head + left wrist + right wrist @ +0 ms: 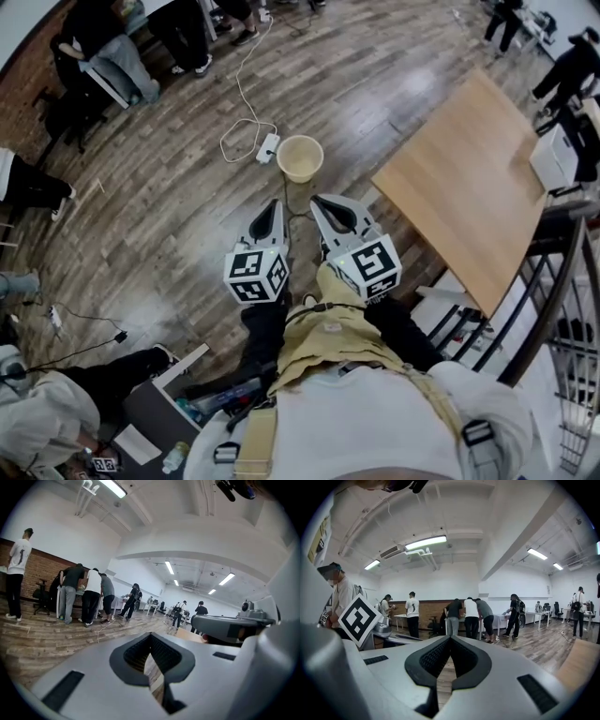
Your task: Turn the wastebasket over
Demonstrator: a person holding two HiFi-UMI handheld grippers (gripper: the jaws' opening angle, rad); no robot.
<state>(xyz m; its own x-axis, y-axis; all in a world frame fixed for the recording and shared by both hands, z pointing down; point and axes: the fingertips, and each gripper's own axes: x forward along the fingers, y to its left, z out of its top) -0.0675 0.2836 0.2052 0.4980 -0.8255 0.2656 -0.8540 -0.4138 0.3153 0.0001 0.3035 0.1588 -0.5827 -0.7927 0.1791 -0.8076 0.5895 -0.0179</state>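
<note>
A cream wastebasket stands upright on the wood floor, its mouth facing up, in the head view. My left gripper and right gripper hover side by side just short of it, tips pointing towards it, neither touching it. Both are shut with nothing between the jaws. The left gripper view shows its jaws closed tip to tip, aimed level across the room. The right gripper view shows the same closed tips. The wastebasket appears in neither gripper view.
A light wooden table stands close on the right, with a metal railing beyond it. A white power strip and its cable lie left of the basket. People stand at desks far left; another person is at lower left.
</note>
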